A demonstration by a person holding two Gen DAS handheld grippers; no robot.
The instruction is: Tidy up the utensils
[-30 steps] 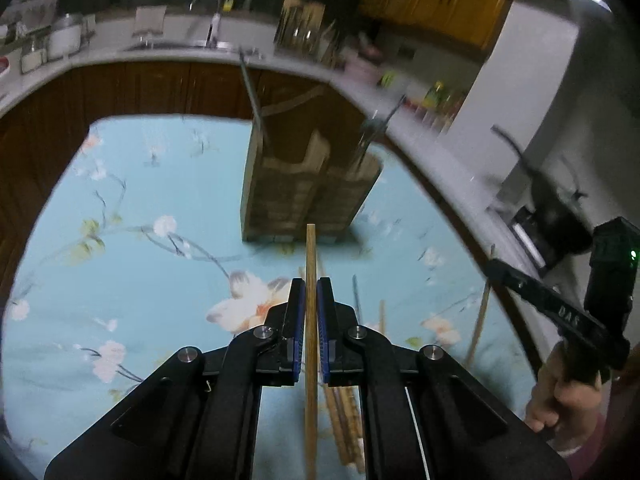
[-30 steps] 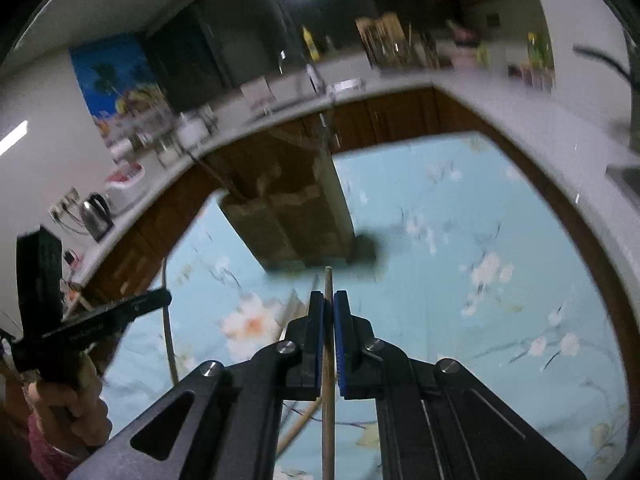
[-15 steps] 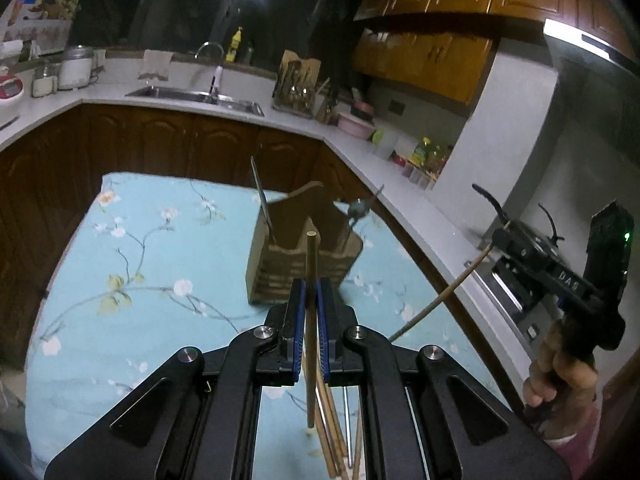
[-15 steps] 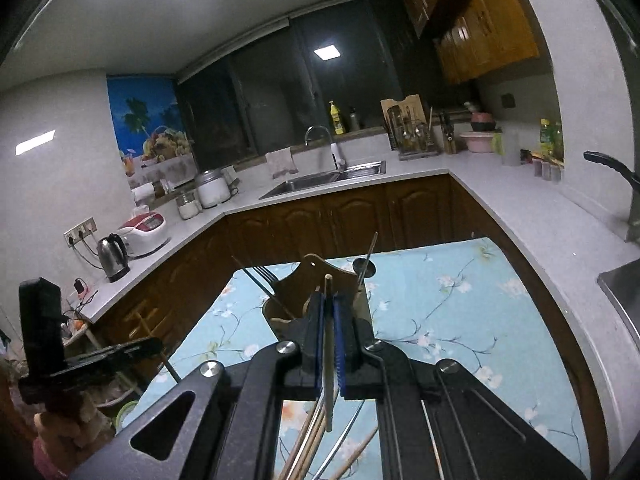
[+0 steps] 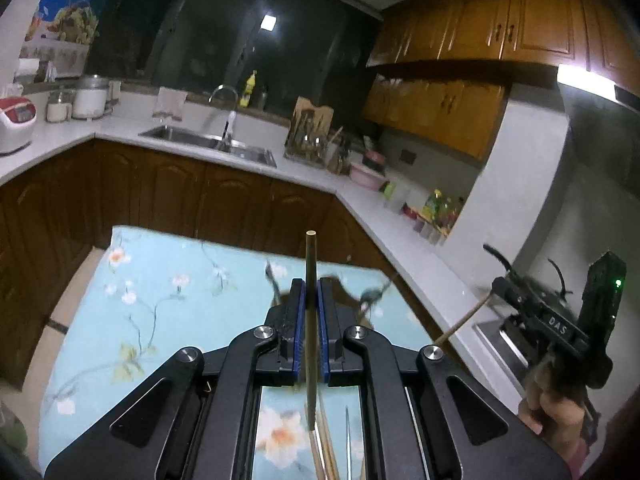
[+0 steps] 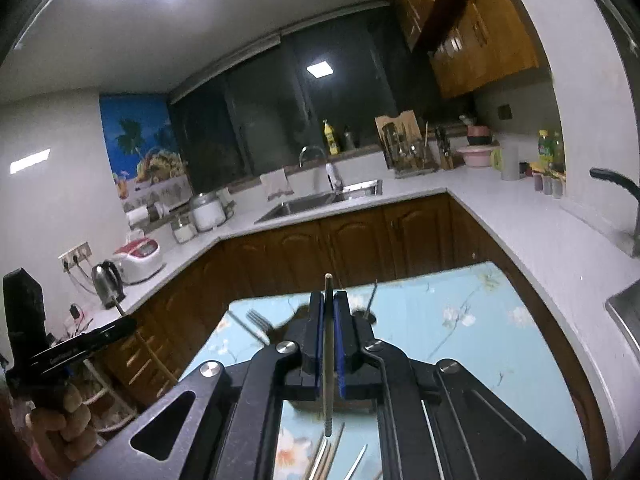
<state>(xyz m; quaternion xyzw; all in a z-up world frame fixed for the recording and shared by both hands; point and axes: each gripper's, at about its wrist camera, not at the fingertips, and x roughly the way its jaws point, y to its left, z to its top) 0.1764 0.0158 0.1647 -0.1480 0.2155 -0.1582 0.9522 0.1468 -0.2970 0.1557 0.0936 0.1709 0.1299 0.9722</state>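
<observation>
In the left wrist view, the left gripper [image 5: 311,292] pointed slightly downward over the counter covered in a pale blue floral cloth [image 5: 160,292], its blue-padded fingers [image 5: 298,320] closed tight on a slim pale wooden chopstick [image 5: 311,320] that stood up past the tips and ran back below them. Just ahead, mostly hidden behind the fingers, sat the dark wooden utensil holder [image 5: 344,300] with blurred metal handles rising from it. More loose chopsticks and a thin metal utensil [image 5: 332,448] lay on the cloth beneath the gripper. At the right edge this view alone showed the right gripper [image 5: 496,286] from the side, gripped by a hand [image 5: 552,404], with a wooden stick [image 5: 464,322] slanting out of it. In the right wrist view, the right gripper [image 6: 329,300] also tilted a little downward, its fingers [image 6: 318,332] pinched shut on a chopstick [image 6: 329,340] whose lower end looked ridged. Only here a silver metal fork [image 6: 256,322] showed, leaning from the holder [image 6: 298,320], and the left gripper [image 6: 120,326] appeared at the far left, held in a hand [image 6: 64,420].
</observation>
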